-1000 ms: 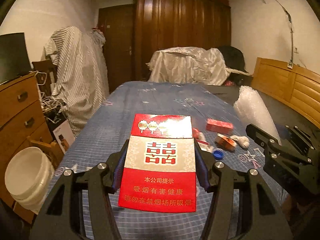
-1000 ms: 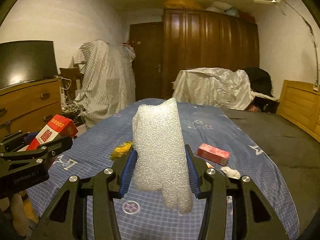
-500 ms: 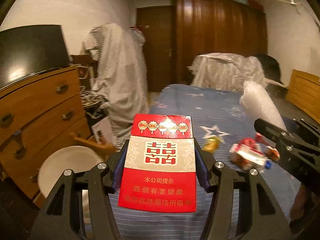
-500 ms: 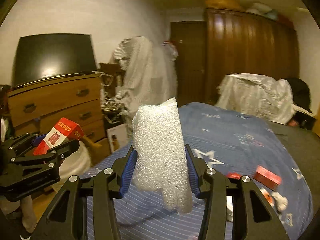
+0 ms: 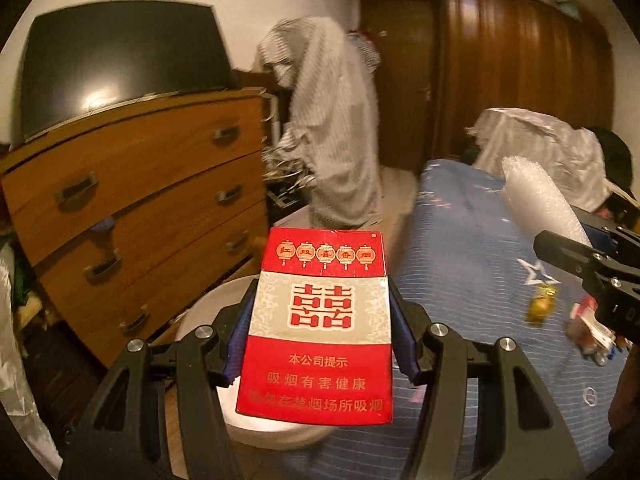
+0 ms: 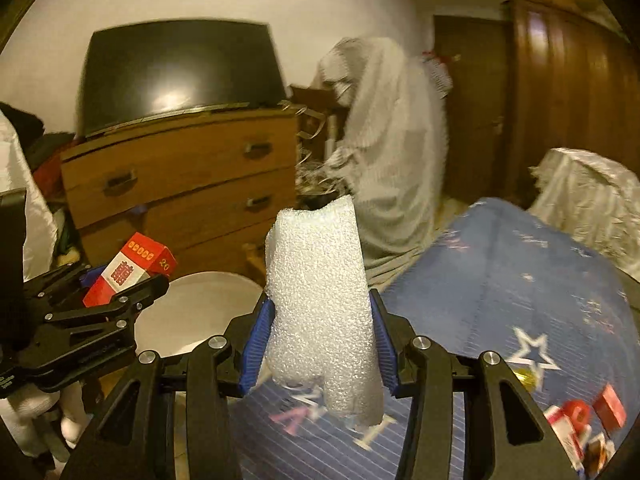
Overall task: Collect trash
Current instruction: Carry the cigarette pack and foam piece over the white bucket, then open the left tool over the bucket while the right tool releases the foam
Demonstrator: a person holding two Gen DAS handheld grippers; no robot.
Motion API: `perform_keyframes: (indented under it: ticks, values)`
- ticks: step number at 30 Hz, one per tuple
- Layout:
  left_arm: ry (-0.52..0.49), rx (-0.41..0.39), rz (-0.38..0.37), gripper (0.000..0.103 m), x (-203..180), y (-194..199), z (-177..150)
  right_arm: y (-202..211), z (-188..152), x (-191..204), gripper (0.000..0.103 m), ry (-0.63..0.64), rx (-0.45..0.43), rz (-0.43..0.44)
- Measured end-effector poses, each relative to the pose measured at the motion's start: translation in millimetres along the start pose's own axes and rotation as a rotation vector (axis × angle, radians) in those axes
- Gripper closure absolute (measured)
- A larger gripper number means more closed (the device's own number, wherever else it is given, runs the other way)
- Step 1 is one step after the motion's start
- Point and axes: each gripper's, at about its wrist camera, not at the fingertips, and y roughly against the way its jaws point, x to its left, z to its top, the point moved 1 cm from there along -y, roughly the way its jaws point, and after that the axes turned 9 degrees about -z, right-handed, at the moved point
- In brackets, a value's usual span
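A bed [image 6: 520,280] in blue cover stood beside a wooden dresser [image 5: 140,200]. The left gripper [image 5: 320,336] clamped a red cigarette pack [image 5: 320,320] – the right gripper [image 6: 318,344] clamped a bubble-wrap roll [image 6: 320,300], both near the white bucket [image 6: 192,316].

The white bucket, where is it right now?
The white bucket sits on the floor between the wooden dresser and the blue bed, showing lower left in the right wrist view, just behind the red box.
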Motion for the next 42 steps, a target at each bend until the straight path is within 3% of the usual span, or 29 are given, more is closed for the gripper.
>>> perform_keyframes:
  ticks: [10, 17, 24, 37, 38, 40, 42]
  values:
    - [0.063, 0.106, 0.049, 0.047, 73, -44, -6, -129, 37, 94, 0.055, 0.043, 0.255, 0.163]
    - [0.081, 0.177, 0.047, 0.047, 96, -75, -18, -184, 11, 116, 0.055, 0.068, 0.394, 0.209]
    - [0.101, 0.223, 0.039, 0.047, 110, -94, -30, -199, -2, 114, 0.055, 0.067, 0.426, 0.233]
    - [0.104, 0.229, 0.047, 0.046, 116, -102, -32, -200, -6, 112, 0.055, 0.070, 0.422, 0.232]
    - [0.105, 0.234, 0.056, 0.045, 118, -103, -33, -200, -6, 111, 0.052, 0.065, 0.420, 0.236]
    - [0.105, 0.235, 0.070, 0.034, 120, -103, -34, -199, -5, 107, 0.043, 0.051, 0.413, 0.241]
    - [0.108, 0.235, 0.077, 0.033, 124, -102, -36, -197, -4, 102, 0.042, 0.036, 0.406, 0.240]
